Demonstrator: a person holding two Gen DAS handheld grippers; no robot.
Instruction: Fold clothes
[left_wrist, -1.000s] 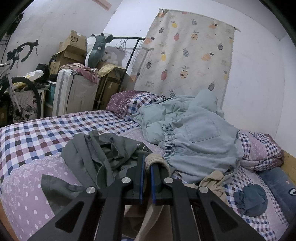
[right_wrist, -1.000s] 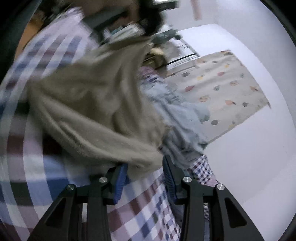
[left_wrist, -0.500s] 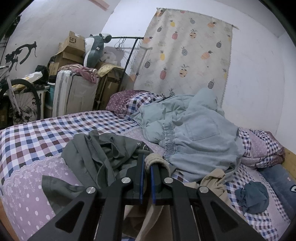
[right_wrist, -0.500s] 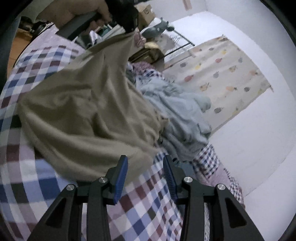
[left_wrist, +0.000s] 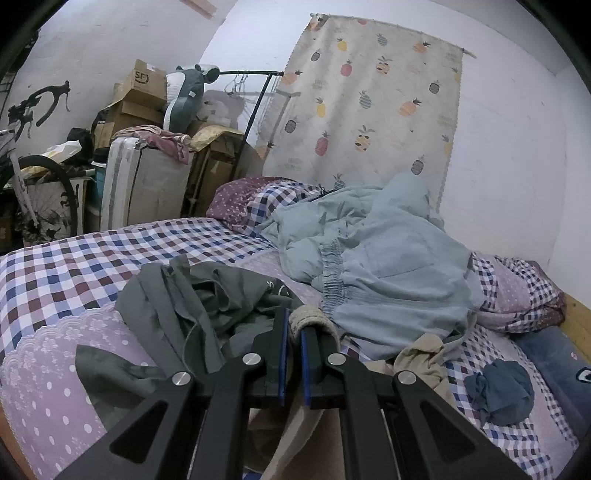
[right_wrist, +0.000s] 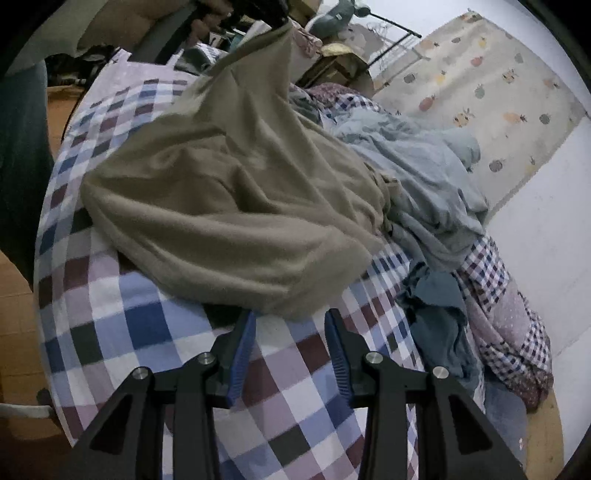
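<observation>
A beige fleece garment (right_wrist: 229, 206) lies spread over the checked bedsheet (right_wrist: 133, 332), one corner lifted high at the upper left. My left gripper (left_wrist: 292, 325) is shut on that garment's ribbed cuff (left_wrist: 308, 319), and the cloth hangs down below its jaws. In the right wrist view the left gripper (right_wrist: 273, 14) shows at the top, held by a hand (right_wrist: 214, 16). My right gripper (right_wrist: 290, 332) stands open just in front of the garment's near hem, with nothing between its fingers.
A grey-green garment (left_wrist: 199, 295) lies crumpled left of my left gripper. A light blue jacket (left_wrist: 376, 251) is heaped behind it. A small teal cloth (left_wrist: 502, 391) lies at the right. Boxes (left_wrist: 136, 96), a suitcase (left_wrist: 144, 184) and a bicycle (left_wrist: 33, 177) stand beyond the bed.
The right gripper has drawn back from the beige garment, so more checked sheet shows beneath it. The left gripper stays shut on the cuff and has hardly shifted.
</observation>
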